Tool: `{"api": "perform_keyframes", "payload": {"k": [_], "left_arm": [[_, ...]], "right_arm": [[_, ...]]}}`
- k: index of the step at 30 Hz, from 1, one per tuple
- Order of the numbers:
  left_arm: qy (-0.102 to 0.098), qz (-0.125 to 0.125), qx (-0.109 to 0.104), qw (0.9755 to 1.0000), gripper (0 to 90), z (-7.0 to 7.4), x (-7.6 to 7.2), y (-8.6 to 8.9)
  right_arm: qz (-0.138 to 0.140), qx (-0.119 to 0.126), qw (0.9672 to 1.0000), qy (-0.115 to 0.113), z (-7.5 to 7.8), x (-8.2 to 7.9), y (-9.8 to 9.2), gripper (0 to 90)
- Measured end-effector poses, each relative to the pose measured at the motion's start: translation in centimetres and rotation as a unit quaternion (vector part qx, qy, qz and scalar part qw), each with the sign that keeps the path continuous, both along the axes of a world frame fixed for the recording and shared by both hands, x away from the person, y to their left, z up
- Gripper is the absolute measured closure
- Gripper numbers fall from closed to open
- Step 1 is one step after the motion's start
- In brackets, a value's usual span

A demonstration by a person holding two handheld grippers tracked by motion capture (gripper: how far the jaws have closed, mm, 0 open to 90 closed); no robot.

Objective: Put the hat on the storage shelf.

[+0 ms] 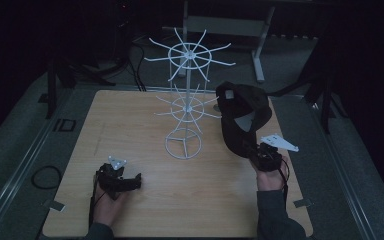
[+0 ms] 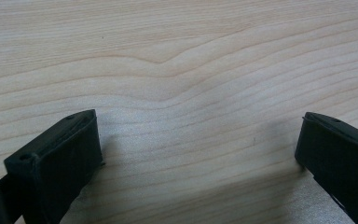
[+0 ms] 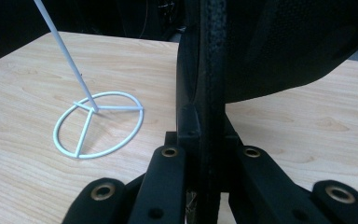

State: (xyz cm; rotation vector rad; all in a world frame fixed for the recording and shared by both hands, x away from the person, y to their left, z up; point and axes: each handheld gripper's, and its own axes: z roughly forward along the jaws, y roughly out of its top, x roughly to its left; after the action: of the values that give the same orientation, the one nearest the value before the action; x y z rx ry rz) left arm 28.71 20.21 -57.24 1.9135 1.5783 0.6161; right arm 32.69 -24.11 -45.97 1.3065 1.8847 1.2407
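Dark cap (image 1: 242, 117) stands on edge, brim gripped below, crown up.

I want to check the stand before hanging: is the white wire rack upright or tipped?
Upright. The white wire rack stands on its ring base, flat on the wooden table, with its pole rising straight.

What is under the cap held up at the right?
Under the cap, the right gripper is shut on its edge, with bare table below. The cap covers the table strip behind it.
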Motion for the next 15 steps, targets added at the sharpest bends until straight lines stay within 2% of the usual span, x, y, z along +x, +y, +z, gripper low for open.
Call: {"api": "perform_keyframes", "payload": {"k": [15], "left_arm": [[0.000,0.000,0.000,1.0000,0.2,0.0,0.0,0.0]], "right_arm": [[0.000,0.000,0.9998,-0.019,1.2,0.7,-0.1,86.4]]}}
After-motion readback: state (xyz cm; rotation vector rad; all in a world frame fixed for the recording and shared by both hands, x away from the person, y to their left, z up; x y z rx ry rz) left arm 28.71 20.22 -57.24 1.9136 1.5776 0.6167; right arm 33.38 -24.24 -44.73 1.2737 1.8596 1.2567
